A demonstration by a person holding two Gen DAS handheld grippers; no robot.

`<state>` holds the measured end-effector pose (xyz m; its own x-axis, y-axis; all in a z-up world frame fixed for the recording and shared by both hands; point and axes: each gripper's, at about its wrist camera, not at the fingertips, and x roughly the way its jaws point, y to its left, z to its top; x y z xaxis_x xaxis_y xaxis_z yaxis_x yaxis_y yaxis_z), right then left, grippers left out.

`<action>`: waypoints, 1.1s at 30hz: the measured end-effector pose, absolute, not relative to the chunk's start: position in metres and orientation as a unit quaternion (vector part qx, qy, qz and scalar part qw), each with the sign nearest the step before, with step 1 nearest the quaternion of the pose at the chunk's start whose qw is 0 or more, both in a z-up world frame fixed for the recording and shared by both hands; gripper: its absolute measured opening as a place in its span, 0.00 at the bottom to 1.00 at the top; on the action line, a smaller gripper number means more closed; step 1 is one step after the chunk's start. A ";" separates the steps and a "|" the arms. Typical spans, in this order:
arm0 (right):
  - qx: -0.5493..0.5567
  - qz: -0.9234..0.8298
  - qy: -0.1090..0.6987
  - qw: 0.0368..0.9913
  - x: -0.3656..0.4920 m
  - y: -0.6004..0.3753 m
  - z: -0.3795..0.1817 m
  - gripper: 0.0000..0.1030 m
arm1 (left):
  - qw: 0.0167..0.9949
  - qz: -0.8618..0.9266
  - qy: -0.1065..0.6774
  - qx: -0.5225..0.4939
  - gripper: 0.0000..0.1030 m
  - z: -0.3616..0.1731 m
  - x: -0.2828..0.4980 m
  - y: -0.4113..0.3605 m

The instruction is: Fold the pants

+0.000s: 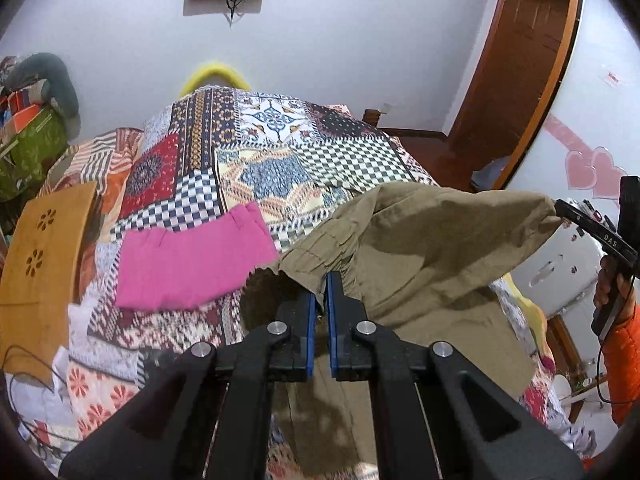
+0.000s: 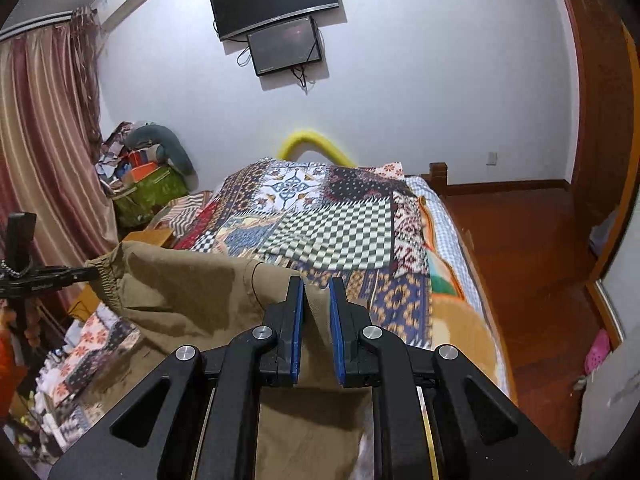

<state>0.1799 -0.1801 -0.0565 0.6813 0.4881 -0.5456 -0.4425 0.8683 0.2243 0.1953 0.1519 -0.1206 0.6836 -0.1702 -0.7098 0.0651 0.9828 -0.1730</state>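
Observation:
Khaki pants point(image 1: 432, 248) hang stretched in the air between my two grippers above a patchwork-covered bed point(image 1: 248, 168). My left gripper point(image 1: 319, 280) is shut on the gathered elastic waistband at one corner. My right gripper point(image 2: 317, 286) is shut on the opposite corner of the pants point(image 2: 188, 296). In the left wrist view the right gripper point(image 1: 560, 210) pinches the far end of the cloth at the right. In the right wrist view the left gripper point(image 2: 90, 274) holds the waistband at the left. The legs drop below both cameras, out of sight.
A folded pink garment point(image 1: 192, 264) lies on the bed to the left. A wooden lap table point(image 1: 44, 256) sits at the bed's left edge. Piled bags point(image 2: 148, 184) stand by the curtain. Wooden floor point(image 2: 528, 264) and a door are on the right.

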 end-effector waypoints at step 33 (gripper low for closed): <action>0.026 0.205 0.456 0.866 0.078 -0.207 -0.166 0.16 | 0.891 -0.015 0.445 -0.091 0.49 -0.178 0.098 0.156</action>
